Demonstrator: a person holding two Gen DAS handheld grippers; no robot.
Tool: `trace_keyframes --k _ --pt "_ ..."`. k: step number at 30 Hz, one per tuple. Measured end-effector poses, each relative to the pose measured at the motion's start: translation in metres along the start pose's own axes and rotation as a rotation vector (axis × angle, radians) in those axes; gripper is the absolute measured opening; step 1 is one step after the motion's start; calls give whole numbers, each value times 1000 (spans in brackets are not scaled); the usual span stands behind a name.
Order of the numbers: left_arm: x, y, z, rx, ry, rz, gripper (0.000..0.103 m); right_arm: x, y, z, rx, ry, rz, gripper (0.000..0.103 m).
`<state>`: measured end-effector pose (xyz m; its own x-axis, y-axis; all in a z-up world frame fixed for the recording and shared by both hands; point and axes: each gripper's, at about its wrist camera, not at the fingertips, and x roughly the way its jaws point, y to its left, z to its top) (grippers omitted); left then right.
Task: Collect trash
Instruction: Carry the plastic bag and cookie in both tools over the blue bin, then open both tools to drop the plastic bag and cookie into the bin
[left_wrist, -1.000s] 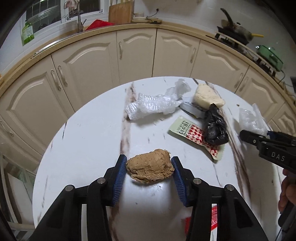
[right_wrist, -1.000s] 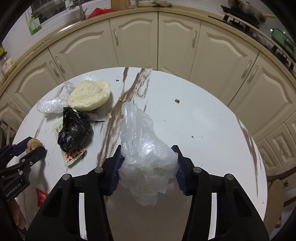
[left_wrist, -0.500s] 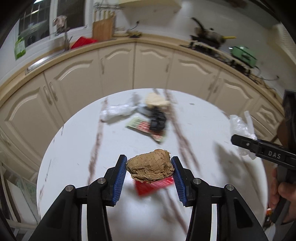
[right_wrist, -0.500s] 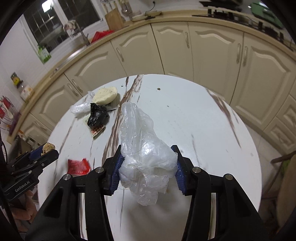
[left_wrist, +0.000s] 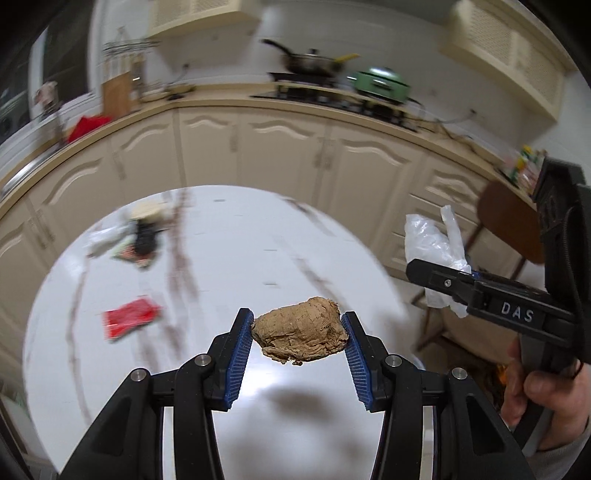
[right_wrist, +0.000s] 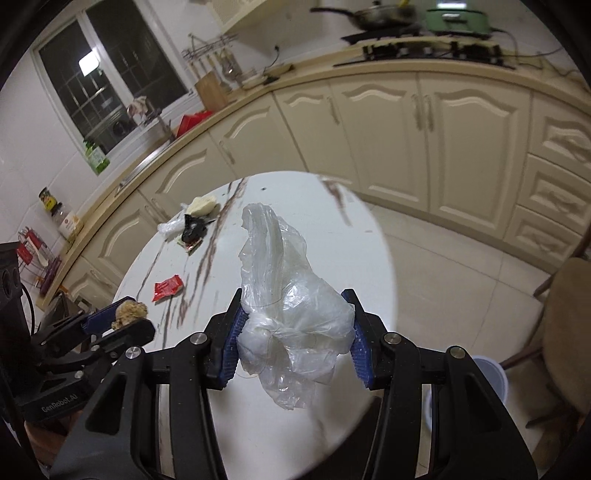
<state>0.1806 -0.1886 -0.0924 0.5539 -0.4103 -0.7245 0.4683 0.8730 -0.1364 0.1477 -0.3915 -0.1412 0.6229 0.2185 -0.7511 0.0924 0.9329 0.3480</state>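
My left gripper (left_wrist: 298, 338) is shut on a brown crumbly lump (left_wrist: 301, 334) and holds it high above the round white marble table (left_wrist: 229, 258). My right gripper (right_wrist: 293, 332) is shut on a crumpled clear plastic bag (right_wrist: 291, 306), also held above the table's near right edge. The right gripper and its bag (left_wrist: 432, 240) show at the right of the left wrist view. The left gripper with the lump (right_wrist: 129, 312) shows at the lower left of the right wrist view. A red wrapper (right_wrist: 168, 288) lies on the table.
At the table's far side lie a black bag (right_wrist: 194, 230), a pale dough-like lump (right_wrist: 201, 205), a clear wrapper (right_wrist: 171, 227) and a printed packet. A white bin (right_wrist: 487, 376) stands on the floor beside a chair (right_wrist: 565, 325). Cream cabinets run behind.
Both grippers have risen and pulled back from the table with their loads still held. The views have swung to the right, toward the table's edge and the floor.
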Motion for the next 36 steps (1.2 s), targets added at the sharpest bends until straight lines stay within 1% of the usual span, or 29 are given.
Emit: trace_keyframes --k 3,6,9,13,16,17,19,20,22,24,27,31,35,36 --pt "12 -47 -1 66 17 -60 45 -33 -32 -15 44 -43 -56 47" --pt "30 -92 -3 138 36 -112 45 -53 -65 -28 105 -61 -97 47" --pt "49 -137 -10 193 59 -173 45 -71 -110 -48 192 -70 -154 47" --pt "80 -181 -19 266 100 -220 45 -87 -167 -78 307 -65 -241 47" --pt "109 -202 -26 303 146 -251 45 -89 -209 -100 390 -59 -279 47" --pt "121 -211 -31 326 157 -247 45 -89 -223 -108 415 -54 -291 47" --pt "148 -220 -33 348 198 -246 45 -83 -250 -122 464 -33 -313 47" --pt "165 -226 -39 355 235 -251 45 -76 -263 -129 488 -18 -322 47" --pt "195 -233 -41 368 294 -243 45 -64 -282 -141 527 11 -331 47" --pt "224 -242 -48 382 349 -244 45 -46 -304 -153 574 51 -336 47" --pt "256 -255 -55 408 408 -247 45 -20 -331 -171 633 105 -335 47" --pt "297 -265 -56 413 476 -247 45 6 -353 -190 689 162 -324 47" --pt "333 -272 -49 422 539 -222 45 26 -366 -202 718 201 -319 49" --pt "344 -280 -43 420 550 -219 45 29 -368 -205 723 206 -320 50"
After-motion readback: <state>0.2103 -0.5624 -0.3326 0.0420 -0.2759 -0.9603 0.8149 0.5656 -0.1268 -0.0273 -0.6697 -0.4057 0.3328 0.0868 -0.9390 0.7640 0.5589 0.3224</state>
